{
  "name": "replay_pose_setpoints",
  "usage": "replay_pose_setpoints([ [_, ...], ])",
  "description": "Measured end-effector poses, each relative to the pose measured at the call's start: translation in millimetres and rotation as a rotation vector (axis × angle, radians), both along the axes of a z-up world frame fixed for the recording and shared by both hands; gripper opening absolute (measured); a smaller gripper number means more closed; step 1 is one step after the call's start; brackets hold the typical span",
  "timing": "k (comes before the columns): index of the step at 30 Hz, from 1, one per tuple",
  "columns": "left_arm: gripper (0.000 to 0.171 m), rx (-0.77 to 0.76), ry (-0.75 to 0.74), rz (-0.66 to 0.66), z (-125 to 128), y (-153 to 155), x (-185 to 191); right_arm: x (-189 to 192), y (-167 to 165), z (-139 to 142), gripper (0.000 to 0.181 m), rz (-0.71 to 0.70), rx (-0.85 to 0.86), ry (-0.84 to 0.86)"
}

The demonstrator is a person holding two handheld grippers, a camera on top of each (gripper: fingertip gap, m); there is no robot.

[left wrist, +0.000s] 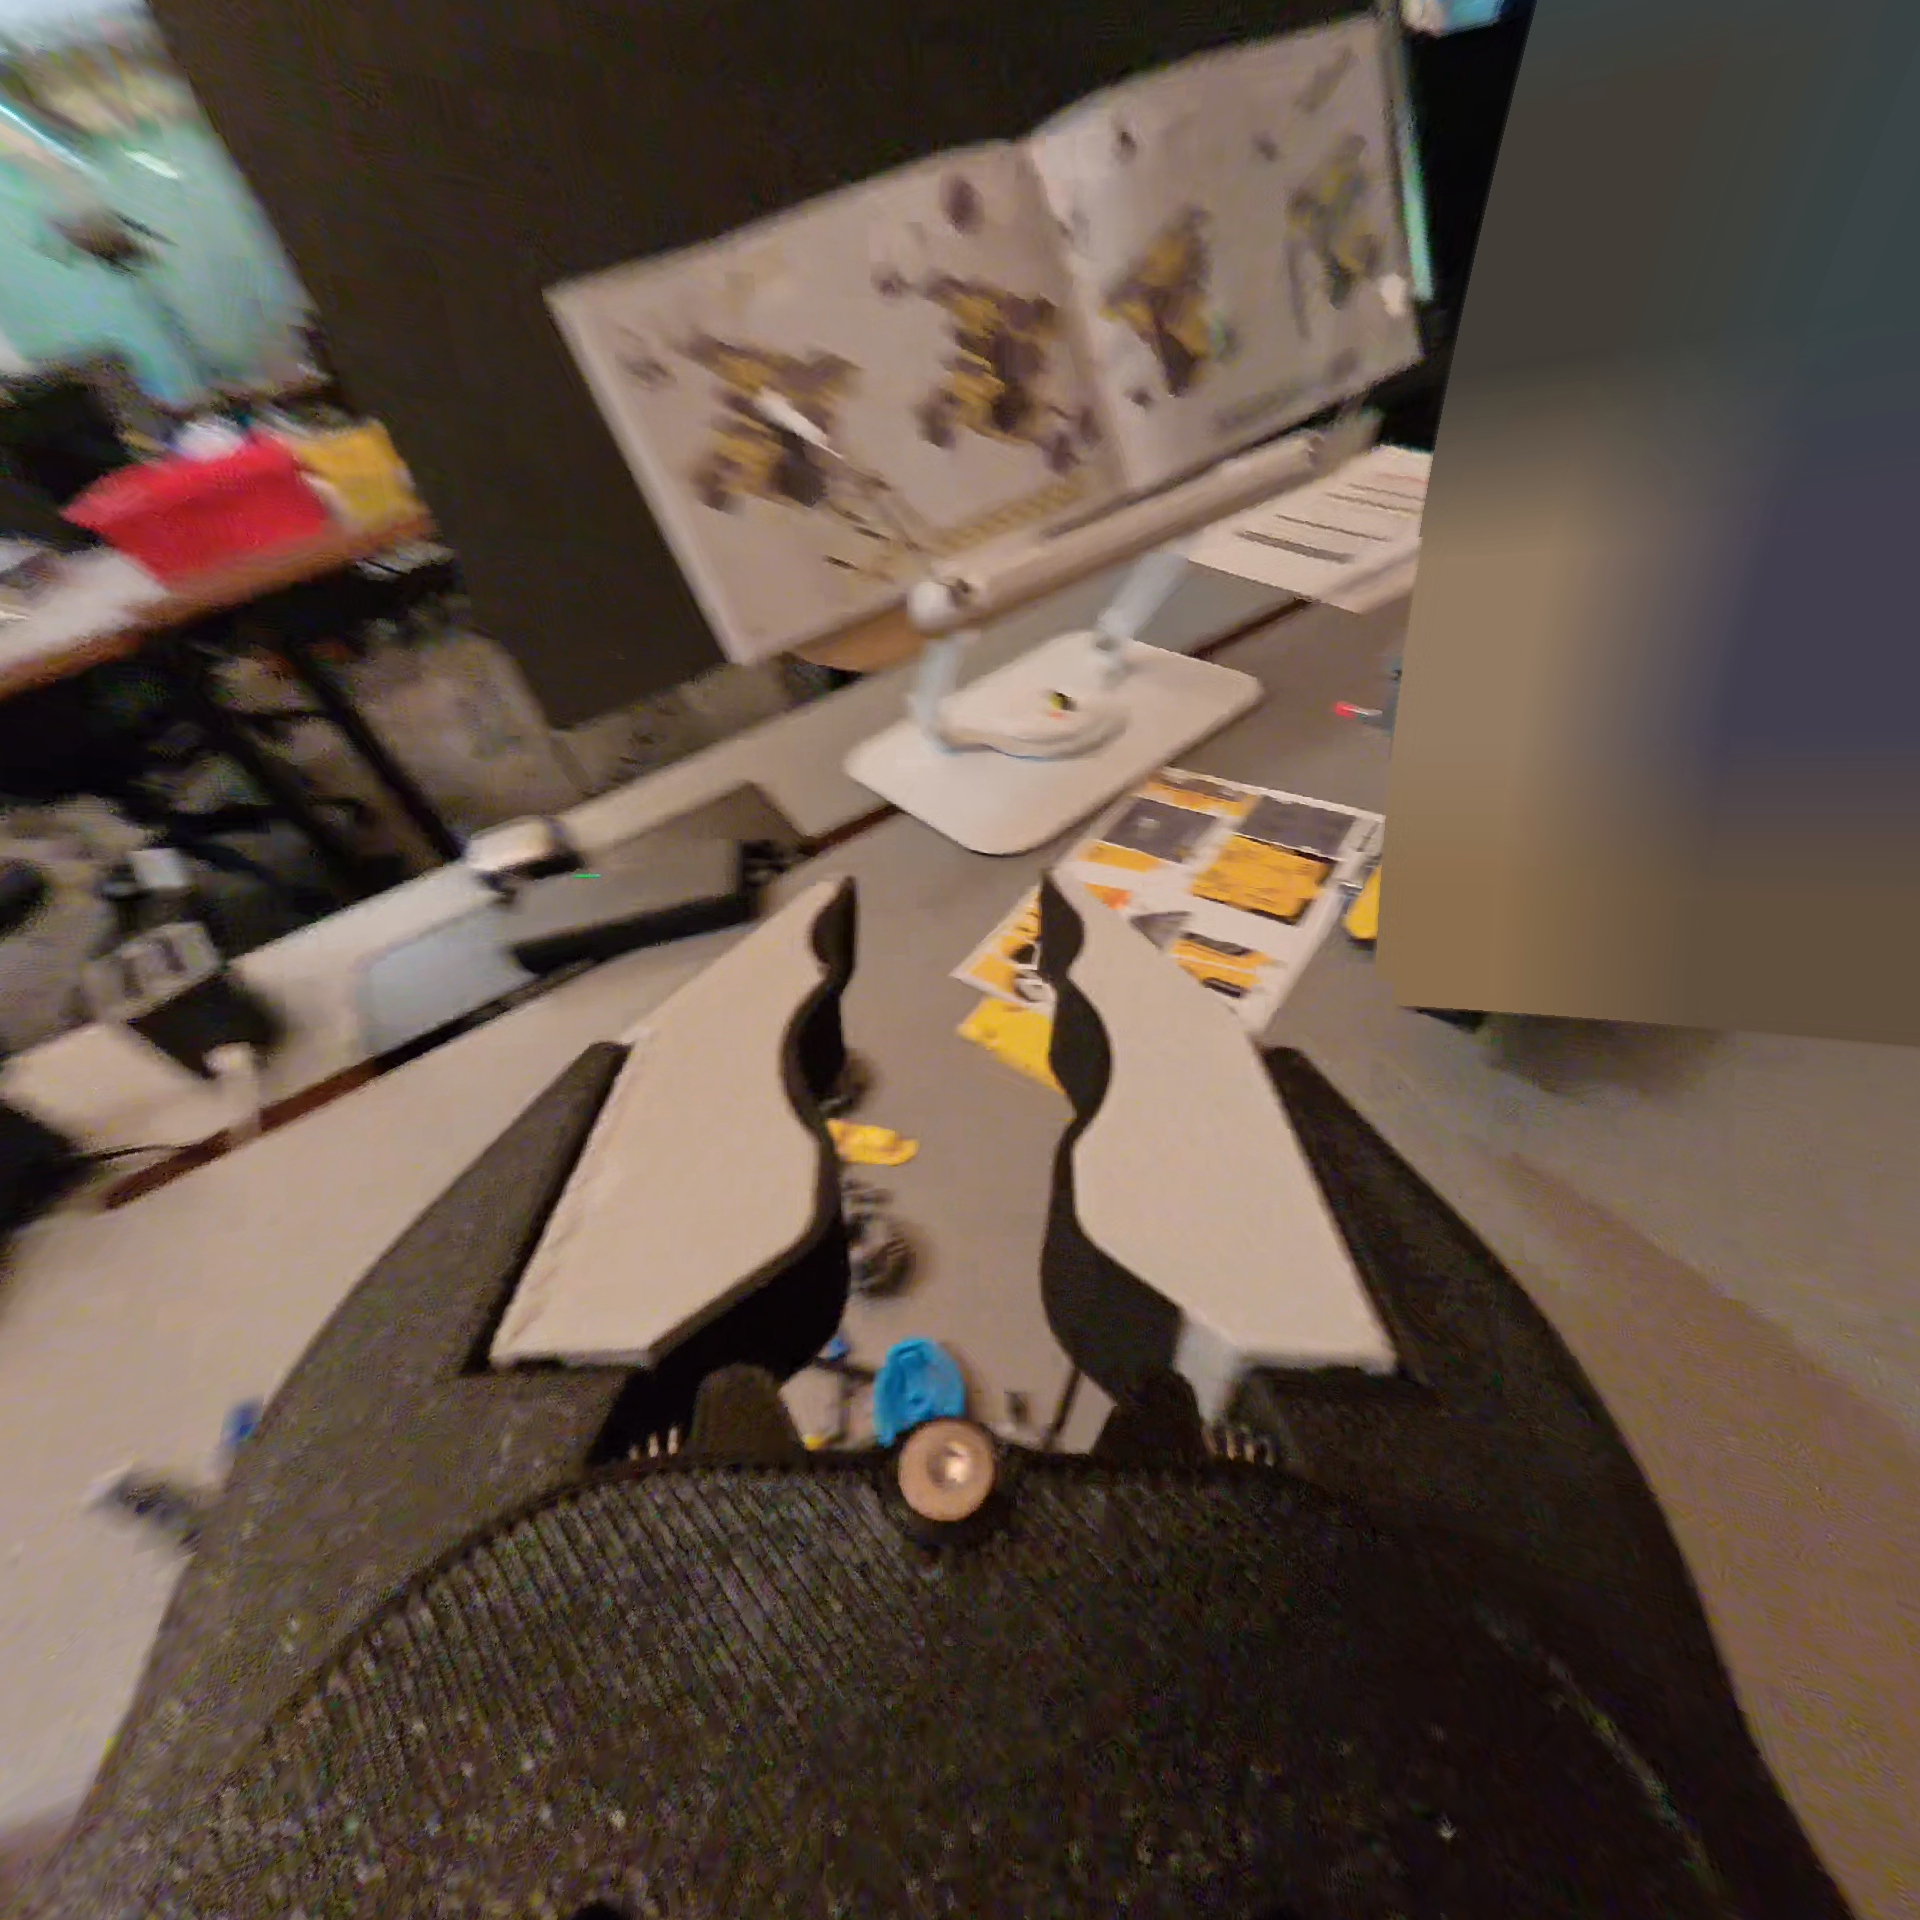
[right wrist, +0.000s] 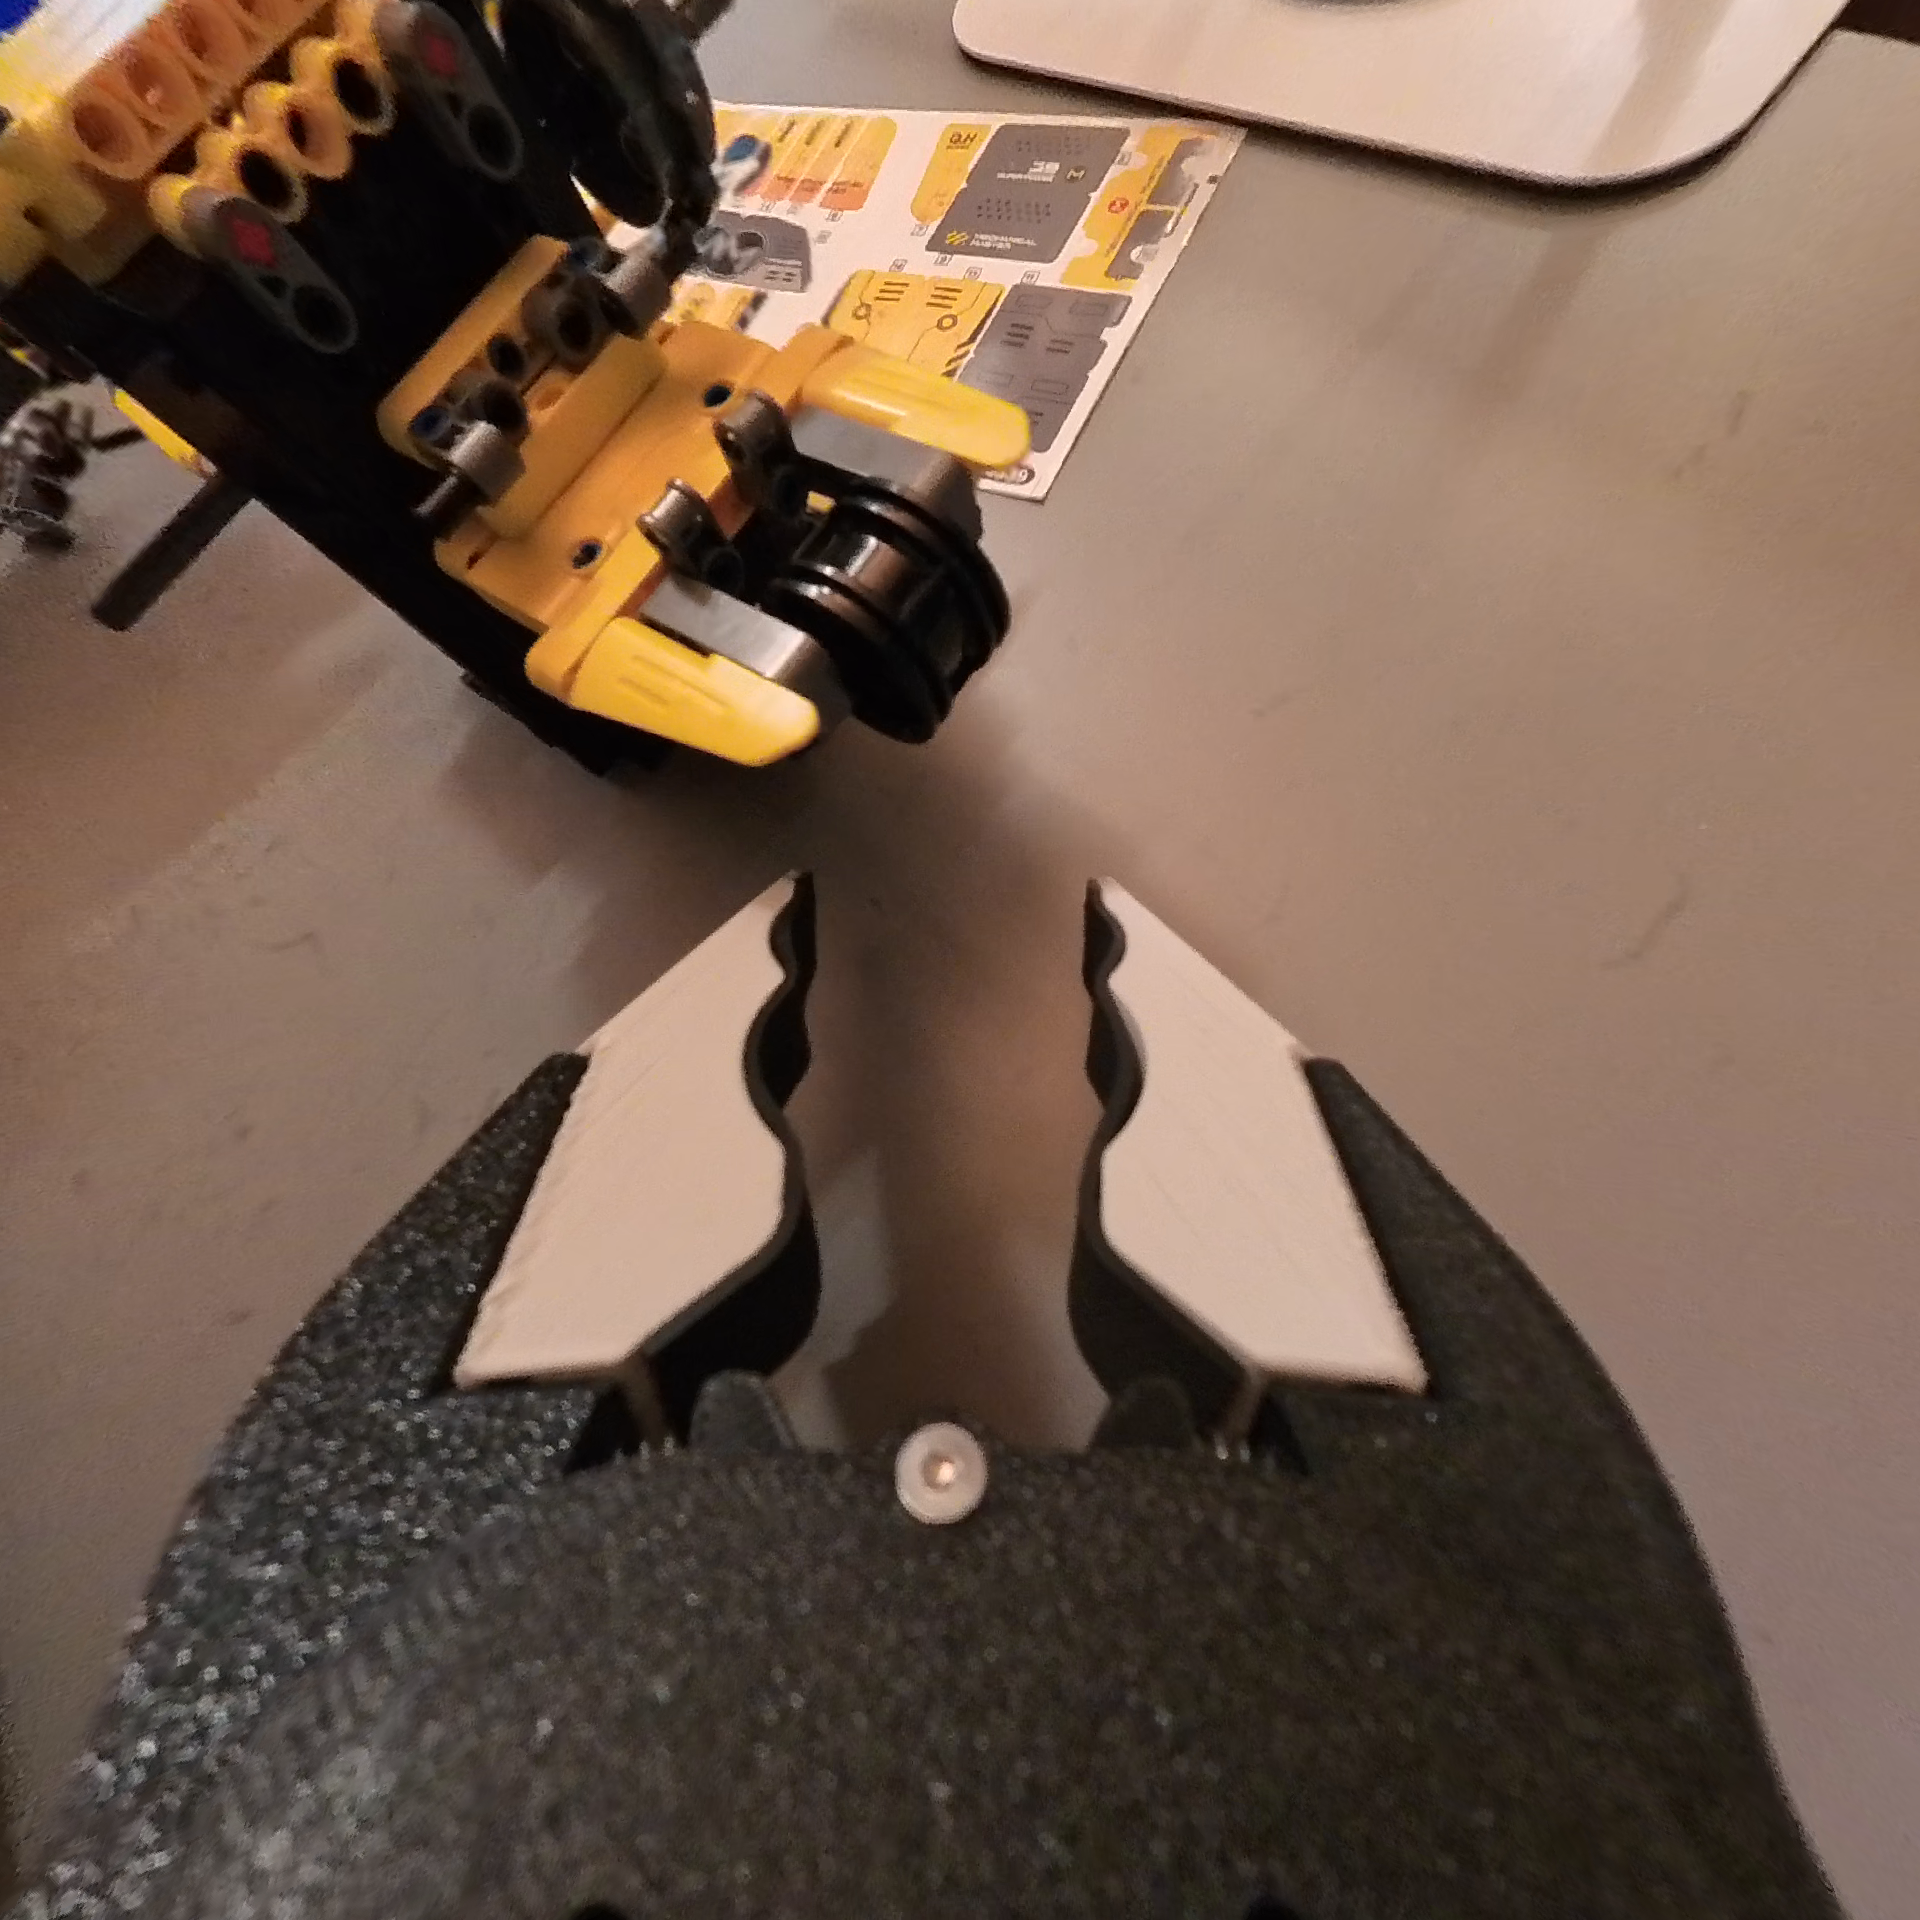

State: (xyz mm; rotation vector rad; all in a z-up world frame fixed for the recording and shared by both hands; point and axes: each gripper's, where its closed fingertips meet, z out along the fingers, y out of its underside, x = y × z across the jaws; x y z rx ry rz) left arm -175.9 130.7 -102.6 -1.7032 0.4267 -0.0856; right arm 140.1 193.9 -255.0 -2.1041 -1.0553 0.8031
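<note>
My right gripper [right wrist: 948,894] is open and empty over the grey table [right wrist: 1455,727]. A yellow and black building-brick model [right wrist: 582,436] stands ahead and to the left of it, its black ribbed wheel part [right wrist: 904,613] nearest my fingertips, a short way off. My left gripper [left wrist: 948,904] is open and empty, raised above the table [left wrist: 914,997]. Small loose pieces lie below between its fingers: a yellow one [left wrist: 871,1143], a dark cluster [left wrist: 878,1242] and a blue one [left wrist: 916,1387]. The left wrist view is blurred.
A sticker sheet [right wrist: 997,239] with yellow and grey stickers lies on the table behind the model; it also shows in the left wrist view [left wrist: 1216,883]. An open instruction booklet [left wrist: 987,343] rests on a white stand [left wrist: 1049,748]. A cluttered side table [left wrist: 177,561] stands at left. The gap from one gripper's tips to the other's is roughly 35 cm.
</note>
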Motion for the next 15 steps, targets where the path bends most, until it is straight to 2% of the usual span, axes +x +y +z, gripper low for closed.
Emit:
replay_pose_setpoints([
  [2,0.016,0.055,0.0,0.08,7.6,-14.2,-24.2,0.5,6.1,11.4,0.047,-0.024,0.084,0.028],
  [5,0.003,0.027,-0.066,0.109,-2.2,-30.2,-46.3,11.5,20.3,32.7,0.042,-0.122,0.22,0.064],
  [8,0.0,0.01,-0.161,0.087,-10.6,-44.2,-60.6,24.0,25.9,55.3,0.037,-0.204,0.286,0.112],
  [10,0.0,0.006,-0.167,0.127,-13.0,-56.1,-79.0,32.1,23.3,83.1,0.018,-0.237,0.401,0.173],
  [13,0.001,0.002,-0.161,0.199,-20.7,-81.1,-106.5,39.8,4.6,134.6,0.004,-0.272,0.619,0.265],
  [15,0.003,-0.044,-0.167,0.229,-37.4,-97.6,-117.5,17.5,-28.5,160.9,0.0,-0.168,0.668,0.375],
])
